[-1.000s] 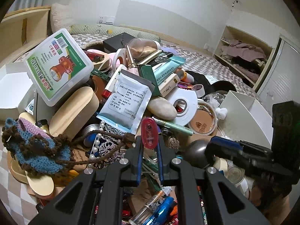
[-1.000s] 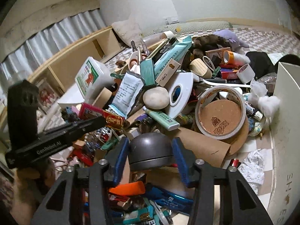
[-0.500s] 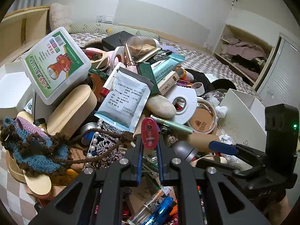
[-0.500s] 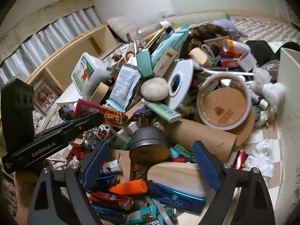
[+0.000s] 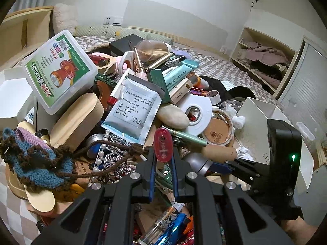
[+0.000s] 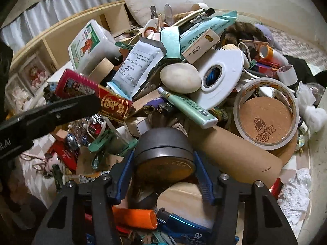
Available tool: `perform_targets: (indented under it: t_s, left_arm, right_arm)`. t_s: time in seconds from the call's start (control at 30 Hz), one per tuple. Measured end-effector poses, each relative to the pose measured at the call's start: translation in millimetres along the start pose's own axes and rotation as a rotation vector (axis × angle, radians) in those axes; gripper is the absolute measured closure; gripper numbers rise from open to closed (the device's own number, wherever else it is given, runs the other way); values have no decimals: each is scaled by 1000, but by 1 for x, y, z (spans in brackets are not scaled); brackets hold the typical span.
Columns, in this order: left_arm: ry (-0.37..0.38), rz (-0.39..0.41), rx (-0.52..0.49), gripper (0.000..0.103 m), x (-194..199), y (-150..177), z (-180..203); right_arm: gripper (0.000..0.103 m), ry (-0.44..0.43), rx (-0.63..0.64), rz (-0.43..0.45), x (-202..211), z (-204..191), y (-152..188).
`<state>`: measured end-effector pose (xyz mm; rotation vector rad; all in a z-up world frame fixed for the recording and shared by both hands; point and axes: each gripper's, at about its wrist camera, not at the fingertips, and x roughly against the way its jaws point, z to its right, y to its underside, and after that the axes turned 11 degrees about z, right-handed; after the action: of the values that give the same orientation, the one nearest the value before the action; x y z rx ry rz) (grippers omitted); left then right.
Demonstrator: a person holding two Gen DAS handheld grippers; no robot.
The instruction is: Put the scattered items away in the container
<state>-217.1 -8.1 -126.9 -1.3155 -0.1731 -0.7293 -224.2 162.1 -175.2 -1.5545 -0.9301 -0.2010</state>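
Checkered bedding is carrying the clutter. My right gripper (image 6: 163, 163), having released and dropped lower, is closing around the round dark tin (image 6: 163, 153) again; my left gripper (image 5: 162, 163) is pinching a red tag (image 5: 162, 147). White container (image 5: 263, 110) is waiting rightward.

Checkered floor (image 5: 8, 200) under cluttered pile (image 5: 132, 106)

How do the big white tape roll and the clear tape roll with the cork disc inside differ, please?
The white tape roll is opaque and leans tilted on the pile; the clear tape roll lies nearly flat. The white tape roll's hole is small and open; the clear tape roll's wide ring frames a cork disc. Both are round and ungripped.
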Motion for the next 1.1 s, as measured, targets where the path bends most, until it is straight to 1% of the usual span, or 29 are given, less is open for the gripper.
perform_targets:
  t_s: [0.17, 0.47, 0.63, 0.77, 0.93, 1.1]
  left_arm:
    - [0, 8, 1, 89, 2, -1, 1]
    - [7, 21, -9, 89, 6, -3, 5]
    - [8, 22, -10, 89, 7, -4, 6]
    - [27, 38, -13, 89, 10, -9, 10]
    - [41, 57, -27, 89, 13, -16, 18]
    - [77, 86, -47, 89, 17, -26, 34]
  right_arm:
    - [44, -19, -60, 24, 13, 10, -1]
    - [44, -43, -110, 97, 39, 11, -16]
    - [44, -38, -140, 116, 47, 11, -16]
    - [44, -32, -158, 131, 53, 14, -18]
    - [44, -9, -167, 200, 69, 19, -31]
    - [44, 16, -153, 268, 91, 25, -46]
